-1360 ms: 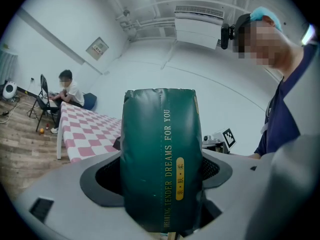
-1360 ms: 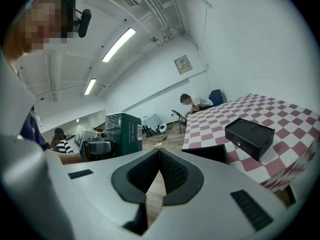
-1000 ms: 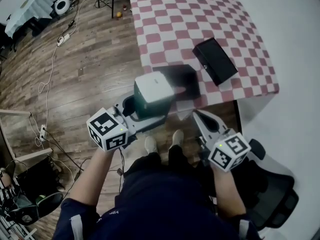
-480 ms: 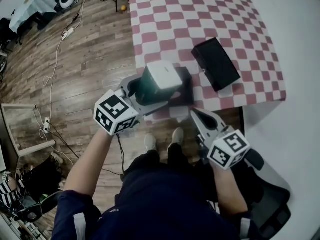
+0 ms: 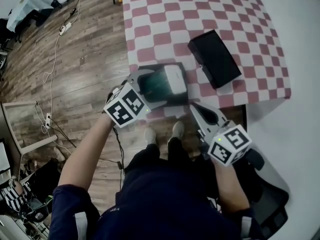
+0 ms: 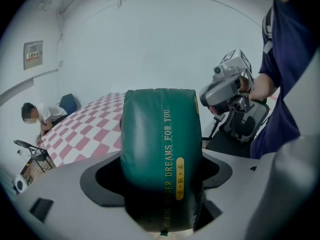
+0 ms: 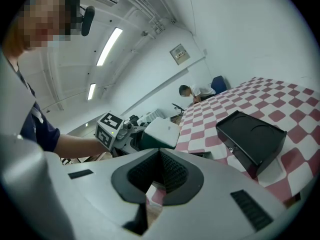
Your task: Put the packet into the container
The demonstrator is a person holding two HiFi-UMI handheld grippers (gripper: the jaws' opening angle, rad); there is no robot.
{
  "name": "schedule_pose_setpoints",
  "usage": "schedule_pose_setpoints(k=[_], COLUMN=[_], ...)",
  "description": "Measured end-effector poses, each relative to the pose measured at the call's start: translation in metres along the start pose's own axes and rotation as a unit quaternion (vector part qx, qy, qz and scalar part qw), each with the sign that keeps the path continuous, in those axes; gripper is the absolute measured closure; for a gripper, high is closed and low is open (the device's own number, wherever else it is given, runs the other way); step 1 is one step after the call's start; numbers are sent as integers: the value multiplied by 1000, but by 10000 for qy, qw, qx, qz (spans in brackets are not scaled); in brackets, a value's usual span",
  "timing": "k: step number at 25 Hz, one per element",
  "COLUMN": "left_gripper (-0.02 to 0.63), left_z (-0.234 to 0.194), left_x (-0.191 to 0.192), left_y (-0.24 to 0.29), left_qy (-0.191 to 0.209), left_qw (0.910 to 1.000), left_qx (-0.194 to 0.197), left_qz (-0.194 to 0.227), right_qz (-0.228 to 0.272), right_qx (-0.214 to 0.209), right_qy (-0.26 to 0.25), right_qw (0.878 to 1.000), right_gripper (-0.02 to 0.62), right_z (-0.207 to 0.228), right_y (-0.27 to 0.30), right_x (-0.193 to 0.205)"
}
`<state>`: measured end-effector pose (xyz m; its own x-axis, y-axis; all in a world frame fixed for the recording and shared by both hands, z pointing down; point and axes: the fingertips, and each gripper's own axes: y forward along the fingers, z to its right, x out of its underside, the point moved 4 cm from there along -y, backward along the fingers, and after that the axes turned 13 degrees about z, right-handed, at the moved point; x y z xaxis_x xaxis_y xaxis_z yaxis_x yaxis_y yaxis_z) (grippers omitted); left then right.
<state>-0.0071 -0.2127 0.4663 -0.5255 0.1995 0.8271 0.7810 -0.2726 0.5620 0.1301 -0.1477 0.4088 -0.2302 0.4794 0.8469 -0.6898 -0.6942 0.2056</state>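
My left gripper (image 5: 169, 85) (image 6: 161, 181) is shut on a puffy green packet (image 5: 161, 82) (image 6: 161, 149) with a white end and gold print down its front. The packet hangs over a black container (image 5: 148, 68) at the near edge of the checkered table (image 5: 165, 19); I cannot tell whether it touches the container. My right gripper (image 5: 194, 108) (image 7: 160, 170) hovers off the table's front edge, just right of the container, its jaws shut on nothing. In the right gripper view the packet (image 7: 161, 131) shows ahead to the left.
A second black box (image 5: 214, 58) (image 7: 252, 140) lies closed on the table, right of the container. A wooden floor (image 5: 85, 59) with cables lies to the left. An office chair (image 5: 270, 199) stands behind my right arm. A person (image 6: 37, 116) crouches far off beyond the table.
My left gripper has carried the packet forward and to the right, from above the floor to over the black container. The right gripper has barely moved.
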Motion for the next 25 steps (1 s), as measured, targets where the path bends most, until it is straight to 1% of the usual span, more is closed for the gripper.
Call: schedule_pose_setpoints(k=[3, 6, 10, 14, 19, 25], left_gripper=[167, 167, 167, 167, 167, 166], left_z=[3, 8, 13, 15, 15, 16], left_x=[8, 18, 32, 42, 51, 49], left_y=[14, 26, 38, 46, 53, 62], left_qy=[268, 471, 785, 927, 992, 1242], left_qw=[9986, 9949, 9859, 9762, 9662, 9572], left_qx=[115, 202, 279, 305, 244, 433], left_qz=[-444, -863, -1450, -1938, -2367, -2580], right_qz=[-25, -50, -56, -84, -84, -118], right_qx=[10, 41, 78, 89, 131, 133], right_qy=[49, 68, 107, 192, 241, 293], right_qw=[10000, 10000, 9999, 9997, 9996, 9994], right_gripper=[578, 578, 578, 578, 578, 578], right_z=[7, 12, 20, 27, 33, 38], right_y=[-2, -5, -10, -13, -16, -21], right_x=[2, 4, 8, 14, 19, 23])
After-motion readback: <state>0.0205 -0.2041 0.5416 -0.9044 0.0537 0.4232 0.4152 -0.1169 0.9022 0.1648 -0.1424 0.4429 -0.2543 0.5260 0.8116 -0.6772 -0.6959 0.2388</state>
